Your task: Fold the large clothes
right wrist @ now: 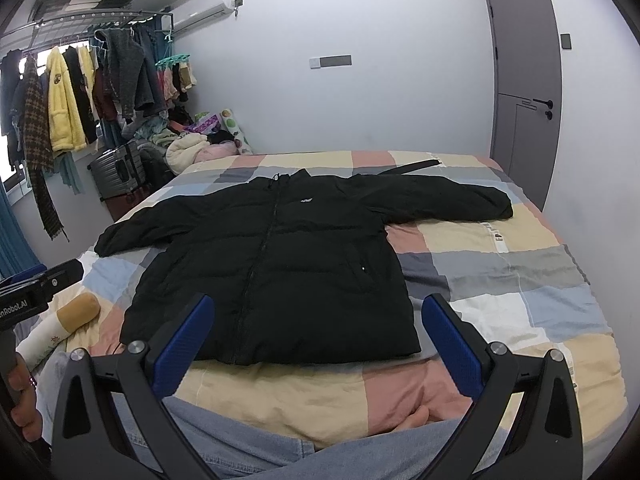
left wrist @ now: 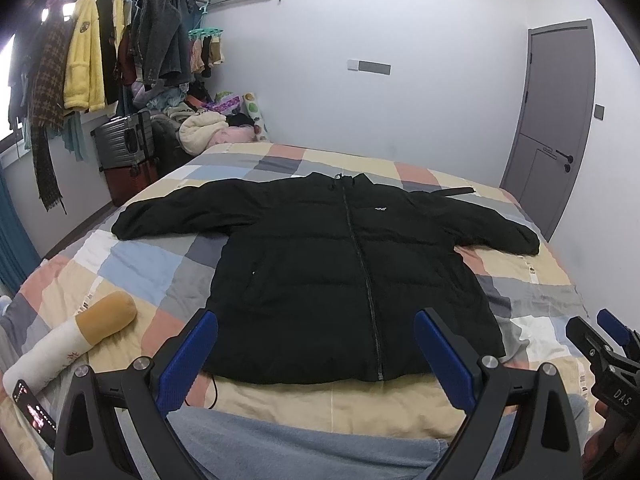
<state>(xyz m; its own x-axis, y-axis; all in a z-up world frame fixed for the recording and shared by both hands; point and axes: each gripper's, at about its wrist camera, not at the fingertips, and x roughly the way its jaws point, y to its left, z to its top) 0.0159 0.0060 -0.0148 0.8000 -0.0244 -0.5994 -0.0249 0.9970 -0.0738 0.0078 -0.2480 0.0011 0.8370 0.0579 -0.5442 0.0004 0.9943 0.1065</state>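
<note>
A black zipped puffer jacket [left wrist: 328,256] lies flat, front up, on the checked bed cover [left wrist: 132,264], both sleeves spread out to the sides. It also shows in the right wrist view [right wrist: 288,256]. My left gripper [left wrist: 316,320] is open and empty, held above the near bed edge in front of the jacket's hem. My right gripper [right wrist: 318,304] is open and empty, also in front of the hem. The right gripper shows at the right edge of the left wrist view [left wrist: 600,344]. The left gripper shows at the left edge of the right wrist view [right wrist: 36,284].
A long white and tan pillow [left wrist: 76,336] and a phone [left wrist: 34,412] lie at the bed's near left. A clothes rack [left wrist: 100,52], a suitcase [left wrist: 124,144] and piled clothes stand at the far left. A grey door [left wrist: 556,120] is at the right. Legs in jeans [right wrist: 240,440] show below.
</note>
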